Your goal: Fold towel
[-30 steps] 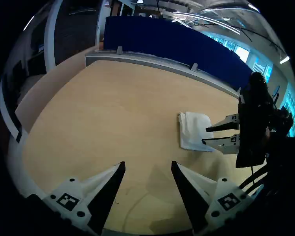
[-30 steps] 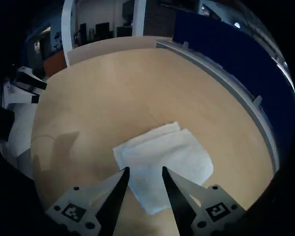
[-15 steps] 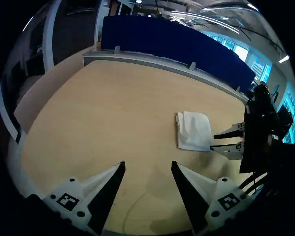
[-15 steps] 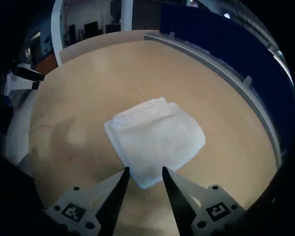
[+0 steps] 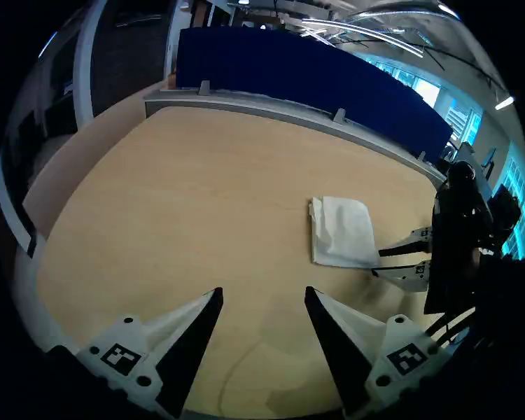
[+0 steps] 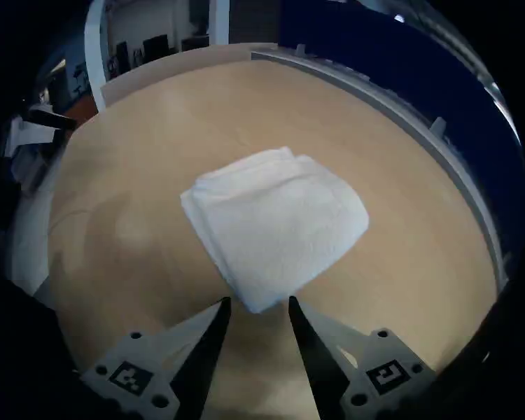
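Two white fingers of the left gripper (image 5: pixel 262 294) poke up from the bottom of the left gripper view. We see them spread wide with nothing between them, just bare wood of the table (image 5: pixel 192 196) underneath. The towel (image 5: pixel 342 232) is well off ahead and to the right. It's white, folded into a small flat rectangle, and lies flat on the tabletop. Right at its near edge we can spot the right gripper (image 5: pixel 379 263) coming in from the right side. Its fingers are parted, one tip beside the towel's corner and the other a bit lower over the wood. We can't tell from here if either tip actually touches the cloth. A blue screen (image 5: pixel 304 70) runs along the far edge of the table.

Over in the right gripper view, the right gripper (image 6: pixel 258 302) has its fingers apart too, and it's not pinching anything. The towel (image 6: pixel 276 213) sits just ahead of it. It's a neat folded stack with layered edges showing along the far left side. Its nearest corner points straight at the gap between the fingertips and ends about level with them. Wood shows all around the towel, and the same blue screen (image 6: pixel 402 77) curves round the right side.
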Demonstrator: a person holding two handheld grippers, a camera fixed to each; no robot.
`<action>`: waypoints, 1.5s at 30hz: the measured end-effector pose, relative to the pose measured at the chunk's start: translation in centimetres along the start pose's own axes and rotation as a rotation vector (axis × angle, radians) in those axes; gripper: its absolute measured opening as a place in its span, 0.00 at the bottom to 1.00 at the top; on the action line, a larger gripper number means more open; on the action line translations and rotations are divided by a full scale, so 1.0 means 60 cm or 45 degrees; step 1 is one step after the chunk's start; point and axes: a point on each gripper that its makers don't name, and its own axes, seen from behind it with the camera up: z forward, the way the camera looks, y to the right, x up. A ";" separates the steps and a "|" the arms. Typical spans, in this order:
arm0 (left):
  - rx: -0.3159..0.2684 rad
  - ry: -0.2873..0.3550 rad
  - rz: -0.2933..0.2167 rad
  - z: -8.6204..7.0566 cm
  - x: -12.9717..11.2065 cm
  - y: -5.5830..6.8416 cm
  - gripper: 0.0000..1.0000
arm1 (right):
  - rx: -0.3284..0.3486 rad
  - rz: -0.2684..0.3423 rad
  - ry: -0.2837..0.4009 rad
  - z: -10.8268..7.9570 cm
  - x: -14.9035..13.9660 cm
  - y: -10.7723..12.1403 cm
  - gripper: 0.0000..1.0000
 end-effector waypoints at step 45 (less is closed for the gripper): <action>-0.039 0.035 0.018 -0.006 0.021 0.015 0.86 | -0.095 -0.001 0.216 -0.083 0.159 0.045 0.04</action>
